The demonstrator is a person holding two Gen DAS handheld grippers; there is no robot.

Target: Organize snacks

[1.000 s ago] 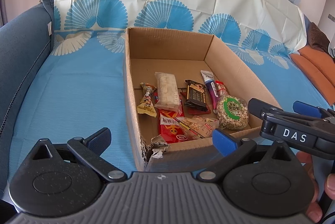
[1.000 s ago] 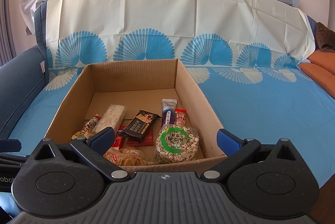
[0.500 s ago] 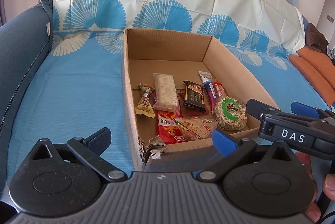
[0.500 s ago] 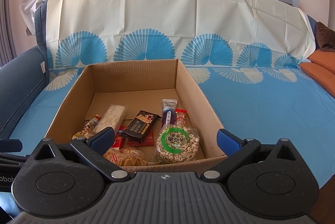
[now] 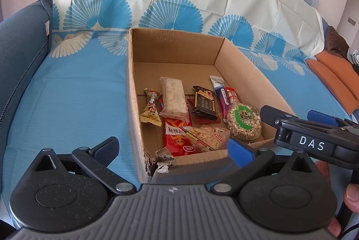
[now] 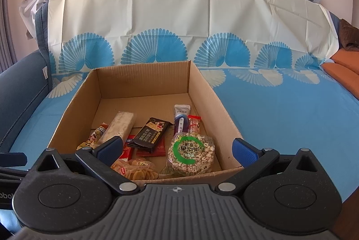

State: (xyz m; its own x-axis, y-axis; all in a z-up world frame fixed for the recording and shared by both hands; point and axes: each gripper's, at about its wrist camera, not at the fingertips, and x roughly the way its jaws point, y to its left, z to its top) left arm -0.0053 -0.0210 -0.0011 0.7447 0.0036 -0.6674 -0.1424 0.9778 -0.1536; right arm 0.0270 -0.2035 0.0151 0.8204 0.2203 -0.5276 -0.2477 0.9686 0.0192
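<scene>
An open cardboard box (image 5: 253,74) (image 6: 143,78) stands on the blue cloth and holds several snacks: a round puffed-rice cake with a green ring (image 5: 244,121) (image 6: 190,153), a black bar (image 5: 205,103) (image 6: 151,134), a pale nougat bar (image 5: 173,97) (image 6: 121,125), a red packet (image 5: 177,139), a bag of chips (image 6: 135,169) and a purple tube (image 5: 221,94) (image 6: 180,121). My left gripper (image 5: 172,147) is open and empty before the box's torn near corner. My right gripper (image 6: 177,148) is open and empty at the box's near edge; it also shows in the left wrist view (image 5: 298,119).
The blue cloth (image 5: 67,94) (image 6: 280,105) with a fan pattern covers a sofa seat and back. A dark blue armrest (image 5: 20,42) rises at the left. An orange cushion (image 5: 334,76) lies at the right.
The left wrist view has shifted slightly; the box sits a little lower left in it. The right gripper and the snacks have not moved.
</scene>
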